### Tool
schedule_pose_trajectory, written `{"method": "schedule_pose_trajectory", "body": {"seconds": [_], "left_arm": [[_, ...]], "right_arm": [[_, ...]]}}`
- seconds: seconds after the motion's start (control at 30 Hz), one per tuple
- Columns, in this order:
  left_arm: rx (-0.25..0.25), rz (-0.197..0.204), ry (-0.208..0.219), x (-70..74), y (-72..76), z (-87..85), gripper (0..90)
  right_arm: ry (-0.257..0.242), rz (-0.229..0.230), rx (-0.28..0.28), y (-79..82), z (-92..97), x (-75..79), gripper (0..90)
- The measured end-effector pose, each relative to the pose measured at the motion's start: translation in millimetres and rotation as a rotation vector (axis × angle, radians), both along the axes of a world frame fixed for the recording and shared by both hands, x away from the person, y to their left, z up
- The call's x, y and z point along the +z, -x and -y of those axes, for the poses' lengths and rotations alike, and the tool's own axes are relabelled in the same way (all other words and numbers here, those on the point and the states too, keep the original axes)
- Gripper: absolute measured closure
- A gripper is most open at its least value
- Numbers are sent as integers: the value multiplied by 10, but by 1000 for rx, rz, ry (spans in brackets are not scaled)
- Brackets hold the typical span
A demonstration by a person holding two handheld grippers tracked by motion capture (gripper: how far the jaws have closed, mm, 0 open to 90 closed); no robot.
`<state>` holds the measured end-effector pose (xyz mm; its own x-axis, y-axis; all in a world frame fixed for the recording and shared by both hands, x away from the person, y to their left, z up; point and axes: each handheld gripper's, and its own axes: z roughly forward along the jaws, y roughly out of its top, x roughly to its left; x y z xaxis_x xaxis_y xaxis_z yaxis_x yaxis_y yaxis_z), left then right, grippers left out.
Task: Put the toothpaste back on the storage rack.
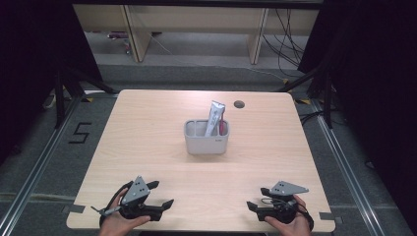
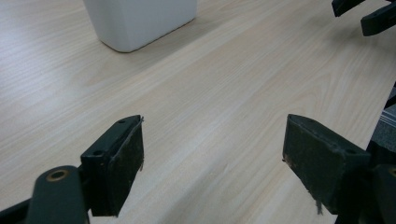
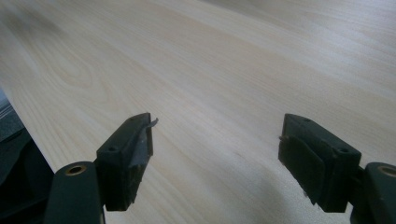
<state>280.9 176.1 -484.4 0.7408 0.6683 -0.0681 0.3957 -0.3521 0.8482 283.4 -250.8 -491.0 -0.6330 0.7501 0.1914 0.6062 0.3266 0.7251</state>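
Note:
A pale grey holder [image 1: 206,140] stands in the middle of the wooden table [image 1: 147,128]. A silver-white tube [image 1: 215,117] leans upright in it, with a red item [image 1: 223,128] beside the tube. My left gripper [image 1: 162,193] rests near the front left edge, open and empty, pointing right. My right gripper [image 1: 257,198] rests near the front right edge, open and empty, pointing left. In the left gripper view the open left gripper [image 2: 212,135] spans bare wood, with the holder [image 2: 140,21] ahead and the right gripper's fingertips [image 2: 373,21] at the top right. The right gripper [image 3: 217,135] stands open over bare tabletop.
A round cable hole [image 1: 239,104] sits near the table's far edge. Floor rails run along both sides of the table, and shelving legs and cables [image 1: 285,44] lie beyond it. The table's front left edge shows at the left [image 3: 9,116] in the right gripper view.

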Motion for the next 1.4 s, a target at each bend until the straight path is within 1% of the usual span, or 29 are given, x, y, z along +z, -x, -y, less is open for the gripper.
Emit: {"method": "schedule_pose_trajectory", "body": {"seconds": [0.17,0.2,0.23,0.27,0.3,0.33,0.4,0.43,0.47,0.5,0.53,0.57,0.6,0.63,0.67,0.7,0.73,0.77,0.8,0.83,0.87,0.93,0.97,1.0,1.13,1.23,1.27,1.33,1.4], "left_arm": [[-22,-14,-14,-47,55,11,195],[-24,-21,-32,-50,68,12,193],[-29,-20,-30,-62,71,17,191],[-35,-16,-59,-62,84,11,190],[-29,-14,-51,-74,97,24,190],[-43,-12,-69,-77,100,15,190],[-42,-11,-82,-96,124,22,191],[-41,-21,-70,-116,135,39,190],[-47,-24,-89,-125,141,37,191],[-46,-33,-74,-147,150,63,190],[-56,-29,-87,-153,151,64,190],[-60,-31,-126,-138,153,56,190],[-62,-26,-108,-151,160,77,190],[-61,-19,-125,-156,165,86,190],[-63,-22,-128,-166,176,104,190],[-73,-19,-148,-175,176,109,191],[-73,-22,-159,-183,175,111,190],[-75,-32,-147,-187,172,113,190],[-68,-23,-152,-188,162,102,190],[-66,-25,-137,-190,156,94,191],[-63,-21,-150,-184,144,77,191],[-43,-29,-110,-199,145,84,191],[-61,-29,-146,-190,127,56,191],[-56,-30,-150,-189,127,56,191],[-56,-34,-130,-194,140,81,191],[-57,-29,-146,-196,128,71,191],[-54,-34,-128,-198,136,79,191],[-55,-33,-133,-191,134,72,191],[-63,-33,-128,-191,132,73,191]], "right_arm": [[0,-5,-1,2,-2,-3,266],[-1,2,8,-4,0,-5,266],[15,40,27,-27,15,-12,266],[8,22,20,-17,7,-9,266],[9,24,21,-18,7,-10,266],[9,24,20,-18,7,-10,266],[12,24,18,-16,6,-8,266],[10,23,21,-17,5,-10,266],[13,29,23,-21,5,-13,266],[9,24,22,-17,2,-10,266],[16,48,43,-38,12,-16,266],[16,47,41,-37,11,-16,266],[22,56,40,-37,12,-14,266],[12,37,38,-33,7,-15,266],[24,49,32,-28,7,-10,266],[4,28,24,-14,-13,-16,266],[20,51,41,-30,1,-14,266],[23,46,47,-31,2,-11,266],[25,42,46,-29,0,-8,266],[26,43,45,-28,-2,-7,266],[28,45,45,-27,-2,-7,266],[25,42,51,-29,-6,-8,267],[27,42,49,-28,-8,-7,266],[28,50,40,-25,-12,-9,266],[23,45,43,-27,-11,-13,266],[29,36,44,-23,-6,-5,266],[27,42,51,-29,-6,-9,266],[29,49,41,-26,-11,-13,266],[22,34,32,-14,-22,-15,266]]}}
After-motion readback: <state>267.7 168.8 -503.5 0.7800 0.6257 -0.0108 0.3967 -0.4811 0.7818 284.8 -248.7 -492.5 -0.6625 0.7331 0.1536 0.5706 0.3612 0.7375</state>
